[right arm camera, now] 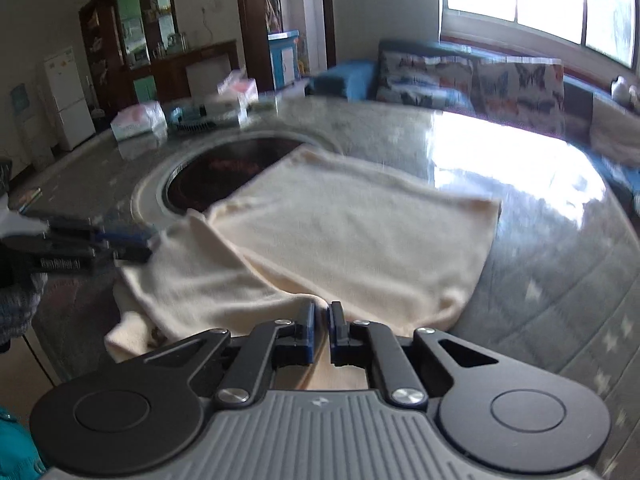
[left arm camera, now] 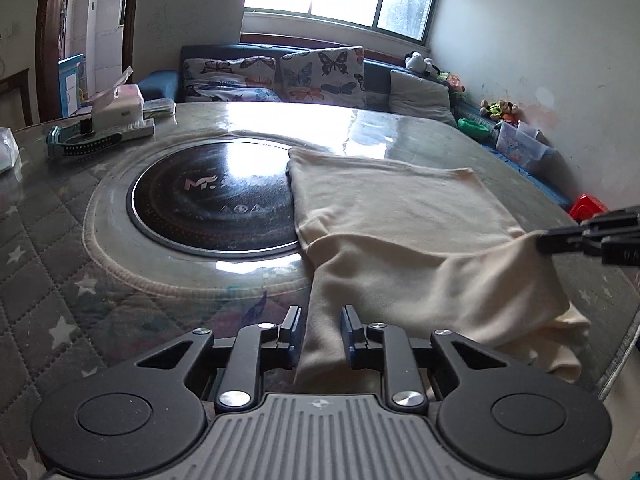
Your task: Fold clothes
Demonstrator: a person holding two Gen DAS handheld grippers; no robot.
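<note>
A cream garment [left arm camera: 400, 216] lies partly folded on the round table, its near part lifted off the top. My left gripper [left arm camera: 321, 316] has its jaws apart with a fold of the cream cloth running between them. It also shows at the left of the right wrist view [right arm camera: 136, 242], at the garment's left corner. My right gripper [right arm camera: 322, 312] is shut on the garment's near edge [right arm camera: 296, 300]. In the left wrist view it [left arm camera: 544, 240] pinches the lifted right corner. The garment [right arm camera: 352, 232] spreads flat beyond the held edge.
A black round hotplate [left arm camera: 212, 204] sits in the table's middle, partly under the garment. A tissue box [left arm camera: 116, 108] and a teal strap [left arm camera: 80, 144] lie at the far left. A sofa with butterfly cushions [left arm camera: 320, 72] stands behind the table. The table's glossy edge [right arm camera: 580, 280] curves at right.
</note>
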